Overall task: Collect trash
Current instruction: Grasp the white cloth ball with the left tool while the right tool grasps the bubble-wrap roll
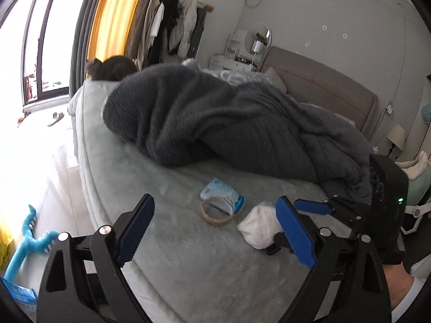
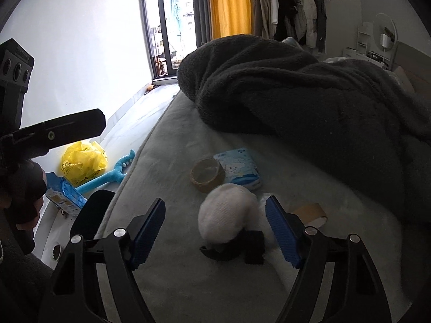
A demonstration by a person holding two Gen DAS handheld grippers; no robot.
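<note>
On the pale bed (image 1: 172,263) lie a brown tape roll (image 1: 216,214), a blue tissue pack (image 1: 223,195) behind it and a white fuzzy ball (image 1: 257,226) with a black strap (image 1: 277,242). My left gripper (image 1: 215,202) hovers open in front of the tape roll, nothing between its pads. In the right wrist view my right gripper (image 2: 215,203) is open, with the white ball (image 2: 227,212) just past its fingertips, untouched. The strap (image 2: 242,247) lies between the fingers. Beyond sit the tape roll (image 2: 206,175) and tissue pack (image 2: 239,167). A brown cardboard scrap (image 2: 309,212) lies to the right.
A heaped dark grey blanket (image 1: 215,123) covers the bed behind the items; a grey cat (image 1: 113,67) sits at the far corner. Left of the bed, on the floor, are a yellow plastic bag (image 2: 82,161), a blue toy (image 2: 107,177) and a blue package (image 2: 64,196).
</note>
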